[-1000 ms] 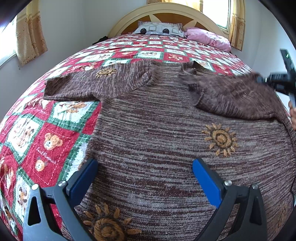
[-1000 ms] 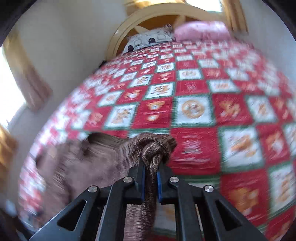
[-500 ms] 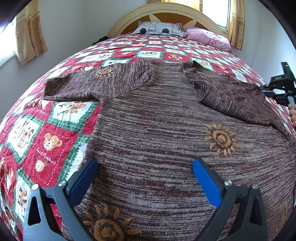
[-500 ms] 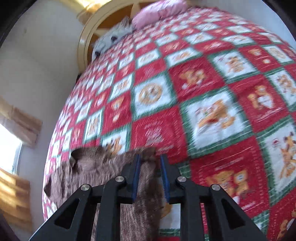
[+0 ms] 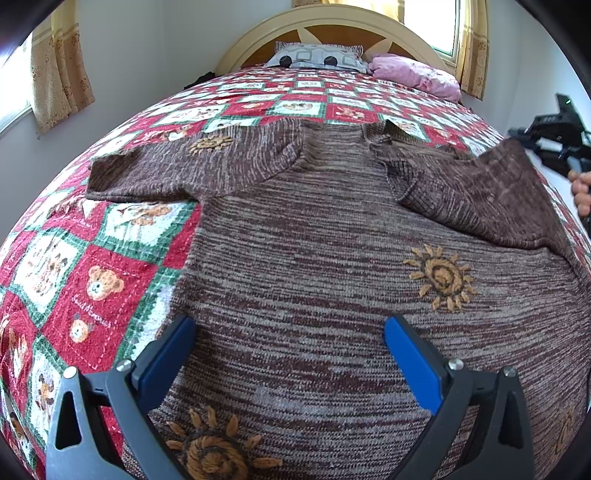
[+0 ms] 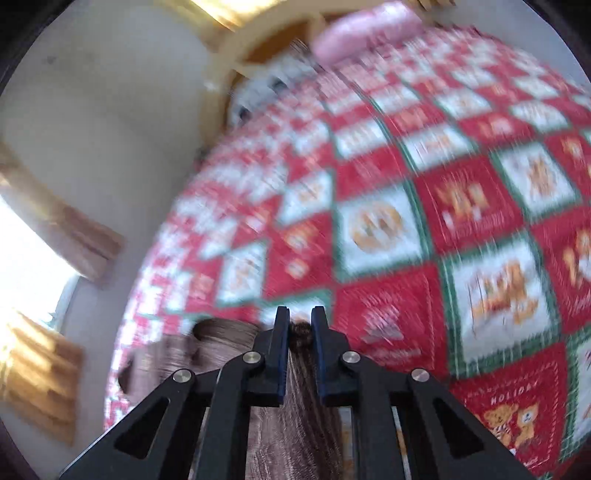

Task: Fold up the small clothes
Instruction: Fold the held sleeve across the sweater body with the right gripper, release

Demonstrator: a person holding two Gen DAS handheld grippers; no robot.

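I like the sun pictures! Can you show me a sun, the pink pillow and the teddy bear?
sun patch point(image 5: 439, 276), left wrist view, its spiral middle, on the sweater.
pink pillow point(image 5: 413, 74), left wrist view, its top side.
teddy bear point(image 5: 103, 283), left wrist view, its face, on the quilt.

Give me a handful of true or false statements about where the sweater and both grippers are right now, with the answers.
1. The left gripper is open above the brown sweater. True.
2. The right gripper is empty. False: brown knit fabric sits between its fingers.
3. The sweater's left sleeve lies spread out flat on the quilt. True.
4. The sweater's right sleeve is spread out flat too. False: it is folded in over the body.
5. A pink pillow lies near the headboard. True.
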